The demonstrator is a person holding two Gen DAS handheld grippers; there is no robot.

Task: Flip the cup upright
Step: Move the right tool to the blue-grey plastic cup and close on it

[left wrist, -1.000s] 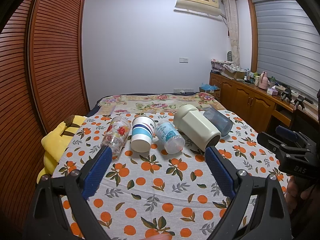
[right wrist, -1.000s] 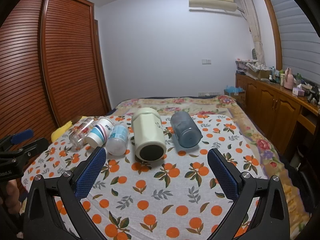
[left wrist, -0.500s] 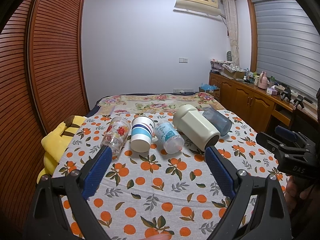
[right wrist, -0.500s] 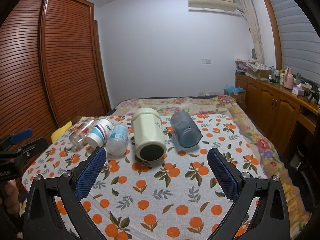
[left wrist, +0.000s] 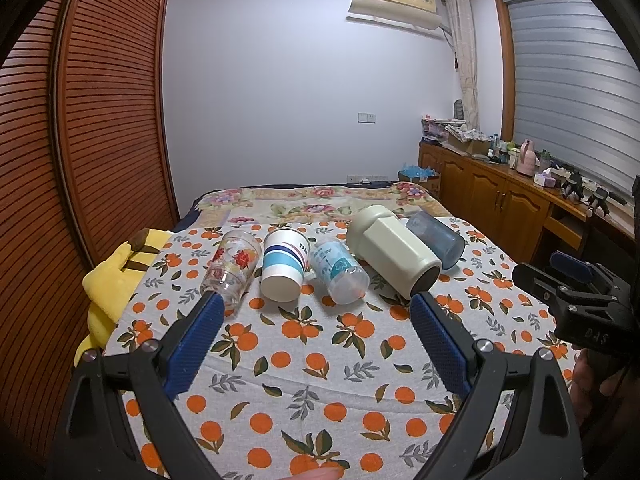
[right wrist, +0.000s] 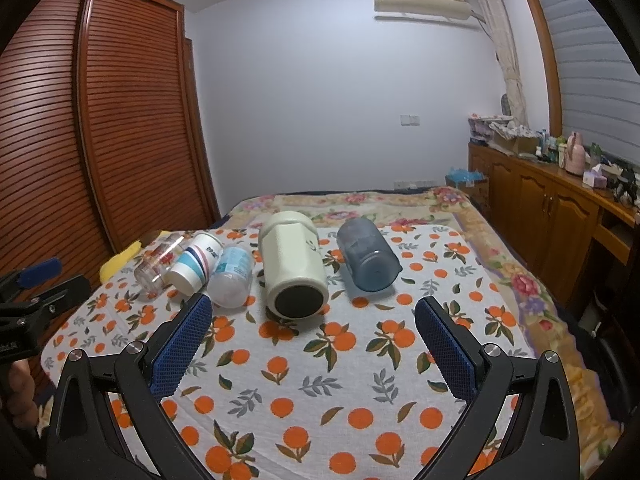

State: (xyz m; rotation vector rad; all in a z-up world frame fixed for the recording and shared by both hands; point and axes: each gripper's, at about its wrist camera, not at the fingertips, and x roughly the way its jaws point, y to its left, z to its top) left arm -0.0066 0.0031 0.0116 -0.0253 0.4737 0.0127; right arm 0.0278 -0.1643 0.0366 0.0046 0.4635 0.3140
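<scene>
Several cups lie on their sides in a row on an orange-print cloth [left wrist: 304, 360]: a clear glass with red flowers [left wrist: 232, 266], a white paper cup with blue stripes [left wrist: 283, 270], a clear cup with blue print [left wrist: 338, 276], a large cream tumbler [left wrist: 394, 256] [right wrist: 294, 268] and a blue-grey cup [left wrist: 438, 236] [right wrist: 368, 258]. My left gripper [left wrist: 316, 316] is open and empty, short of the row. My right gripper [right wrist: 314, 318] is open and empty, just in front of the cream tumbler.
The cloth covers a bed with a floral blanket [left wrist: 312, 204] behind. A yellow plush [left wrist: 108, 284] lies at the left edge. A slatted wooden wardrobe [left wrist: 80, 140] stands left. A wooden sideboard [right wrist: 552, 216] with clutter runs along the right.
</scene>
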